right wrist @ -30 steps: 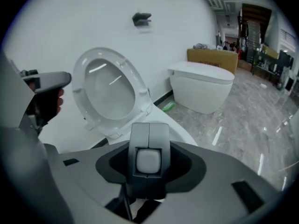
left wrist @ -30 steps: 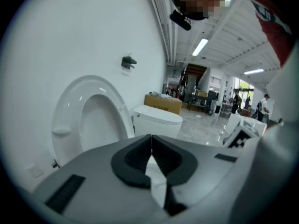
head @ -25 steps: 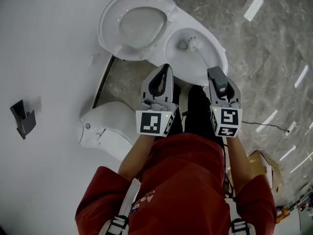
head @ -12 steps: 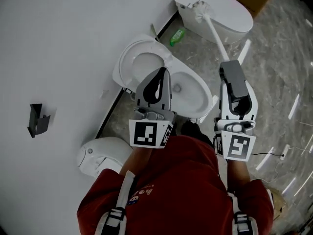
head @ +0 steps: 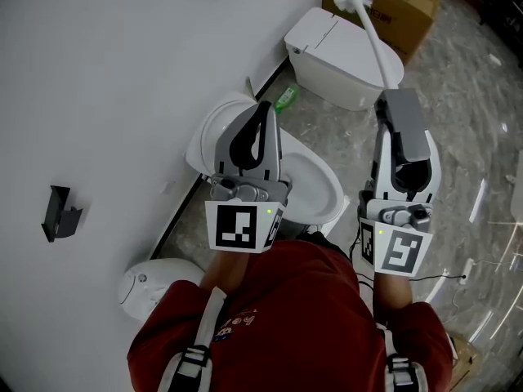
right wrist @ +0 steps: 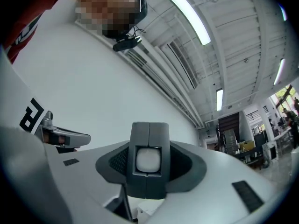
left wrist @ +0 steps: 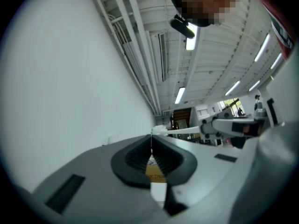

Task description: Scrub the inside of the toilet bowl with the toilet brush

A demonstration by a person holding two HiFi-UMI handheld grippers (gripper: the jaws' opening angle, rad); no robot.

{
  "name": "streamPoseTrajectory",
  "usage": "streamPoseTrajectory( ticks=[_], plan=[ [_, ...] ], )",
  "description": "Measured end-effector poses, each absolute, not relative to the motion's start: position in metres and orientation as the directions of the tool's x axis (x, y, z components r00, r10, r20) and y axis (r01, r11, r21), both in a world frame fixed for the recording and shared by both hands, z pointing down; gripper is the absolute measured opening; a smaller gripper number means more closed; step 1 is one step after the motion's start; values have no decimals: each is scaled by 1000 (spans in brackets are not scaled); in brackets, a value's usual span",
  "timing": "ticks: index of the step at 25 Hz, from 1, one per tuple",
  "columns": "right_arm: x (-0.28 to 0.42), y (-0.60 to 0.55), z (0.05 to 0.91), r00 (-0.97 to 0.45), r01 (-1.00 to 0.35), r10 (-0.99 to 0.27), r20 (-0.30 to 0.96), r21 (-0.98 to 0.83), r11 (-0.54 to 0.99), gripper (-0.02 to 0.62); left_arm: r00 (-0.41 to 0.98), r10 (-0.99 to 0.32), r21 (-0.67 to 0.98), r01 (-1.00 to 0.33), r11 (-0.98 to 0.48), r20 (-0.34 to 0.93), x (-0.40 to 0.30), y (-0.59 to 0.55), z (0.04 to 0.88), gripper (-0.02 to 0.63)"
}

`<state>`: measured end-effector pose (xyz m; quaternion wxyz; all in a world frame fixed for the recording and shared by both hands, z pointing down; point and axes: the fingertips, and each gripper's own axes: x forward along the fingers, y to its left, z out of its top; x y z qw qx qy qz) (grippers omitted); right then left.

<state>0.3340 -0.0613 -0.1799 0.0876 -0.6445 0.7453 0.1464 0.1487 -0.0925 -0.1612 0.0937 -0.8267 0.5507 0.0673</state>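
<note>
room: white wall (head: 122, 80) to the left, grey veined floor (head: 458, 113), a second toilet (head: 339, 51) further off.
toilet bowl (head: 337, 207): sat open, lid up, just under both grippers.
right gripper (right wrist: 149, 160): clamped on the toilet brush (head: 372, 35) by its handle; bristle head was up high, well apart from the bowl.
left gripper (left wrist: 151, 148): jaws pressed together, nothing in them.
step: looked like no scrubbing, brush was out of the bowl.
next: likely called for tipping the head down and pressing the bristles on the inner wall.
</note>
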Motion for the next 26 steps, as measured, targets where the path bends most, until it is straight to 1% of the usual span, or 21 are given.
streamPoseTrajectory(
  ticks=[13,26],
  plan=[
    [329,-61,-198,-138,-986,-928,-345,132,97,179,409,-877,-82,-912,-402,-253,146,-96,-175,-2],
    [319,-63,-196,-141,-986,-932,-335,135,101,179,408,-878,-80,-912,-401,-250,137,-93,-178,-2]
  ],
)
